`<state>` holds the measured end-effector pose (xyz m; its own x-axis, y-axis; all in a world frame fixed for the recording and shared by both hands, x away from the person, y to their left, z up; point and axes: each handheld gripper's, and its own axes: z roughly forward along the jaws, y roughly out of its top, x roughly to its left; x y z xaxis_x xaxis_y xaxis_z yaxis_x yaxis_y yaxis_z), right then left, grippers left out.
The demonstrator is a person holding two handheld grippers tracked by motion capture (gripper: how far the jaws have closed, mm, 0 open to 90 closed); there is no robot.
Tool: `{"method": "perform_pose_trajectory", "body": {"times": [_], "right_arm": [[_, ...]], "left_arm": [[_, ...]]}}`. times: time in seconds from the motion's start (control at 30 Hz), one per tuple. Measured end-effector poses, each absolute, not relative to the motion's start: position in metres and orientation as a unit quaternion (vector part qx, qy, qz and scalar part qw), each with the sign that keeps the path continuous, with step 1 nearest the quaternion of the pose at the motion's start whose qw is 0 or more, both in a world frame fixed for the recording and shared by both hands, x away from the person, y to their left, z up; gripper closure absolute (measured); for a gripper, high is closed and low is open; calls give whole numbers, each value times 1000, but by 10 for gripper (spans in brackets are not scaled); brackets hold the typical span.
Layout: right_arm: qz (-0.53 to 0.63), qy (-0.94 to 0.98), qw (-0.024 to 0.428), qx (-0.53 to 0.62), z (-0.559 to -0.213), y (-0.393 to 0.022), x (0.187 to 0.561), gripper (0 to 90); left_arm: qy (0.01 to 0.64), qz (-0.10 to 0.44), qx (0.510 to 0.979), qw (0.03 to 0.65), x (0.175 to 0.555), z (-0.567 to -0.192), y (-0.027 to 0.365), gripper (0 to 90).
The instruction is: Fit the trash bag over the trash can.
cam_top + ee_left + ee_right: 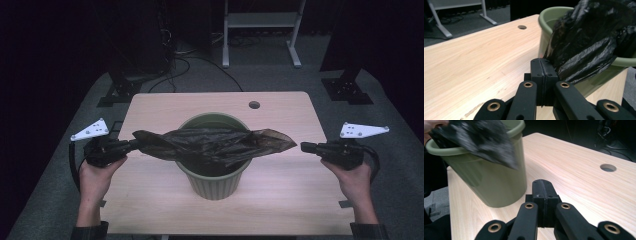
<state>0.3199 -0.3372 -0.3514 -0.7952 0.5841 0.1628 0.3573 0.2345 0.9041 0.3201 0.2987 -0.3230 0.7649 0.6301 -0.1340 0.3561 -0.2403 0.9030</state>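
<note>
— What does my left claw (134, 145) hold?
— It pinches one end of the black bag (215, 142), which lies across the rim of the green bin (214, 186) on the counter (280, 200).
— And my right claw (303, 147)?
— Pressed together, empty, just beside the bag's free end. I think I should spread it and take that end before pulling.

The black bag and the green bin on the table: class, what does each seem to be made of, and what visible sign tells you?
Black bag: thin plastic film, it seems; glossy, creased, draping limply over the rim.
Green bin: probably moulded plastic; even matte olive surface, smooth rolled lip, faint ribs near the base.
Table: pale wood or wood-look laminate; grain lines show.
</note>
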Motion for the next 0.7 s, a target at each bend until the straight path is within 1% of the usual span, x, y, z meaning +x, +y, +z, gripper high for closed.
{"method": "perform_pose_trajectory", "body": {"times": [0.07, 0.17, 0.23, 0.3, 0.33, 0.37, 0.4, 0.47, 0.5, 0.57, 0.67, 0.7], "right_arm": [[532, 777, 114, 316, -353, -340, 321, 900], [549, 766, 109, 316, -353, -345, 322, 900], [557, 765, 109, 305, -348, -344, 322, 896], [567, 761, 106, 296, -342, -341, 322, 781], [573, 759, 104, 291, -339, -338, 322, 739], [575, 758, 102, 289, -336, -336, 322, 730], [579, 758, 105, 281, -332, -331, 322, 691], [583, 758, 104, 273, -326, -325, 324, 662], [585, 758, 107, 269, -323, -321, 325, 640], [588, 757, 105, 265, -319, -316, 327, 623], [594, 756, 106, 255, -313, -306, 331, 585], [595, 756, 106, 251, -311, -303, 333, 572]], "left_arm": [[321, 129, 775, 529, 321, -326, 300, 900], [314, 126, 775, 534, 319, -327, 298, 898], [310, 121, 775, 538, 319, -326, 297, 853], [305, 121, 774, 542, 318, -324, 295, 815], [304, 122, 775, 541, 318, -323, 295, 771], [301, 123, 774, 543, 317, -321, 294, 721], [299, 123, 773, 546, 315, -320, 294, 677], [297, 121, 771, 550, 314, -316, 294, 519], [295, 123, 770, 552, 312, -315, 295, 475], [290, 122, 769, 557, 309, -311, 296, 339], [285, 128, 766, 562, 303, -305, 298, 203], [282, 130, 765, 565, 302, -303, 298, 179]]}}
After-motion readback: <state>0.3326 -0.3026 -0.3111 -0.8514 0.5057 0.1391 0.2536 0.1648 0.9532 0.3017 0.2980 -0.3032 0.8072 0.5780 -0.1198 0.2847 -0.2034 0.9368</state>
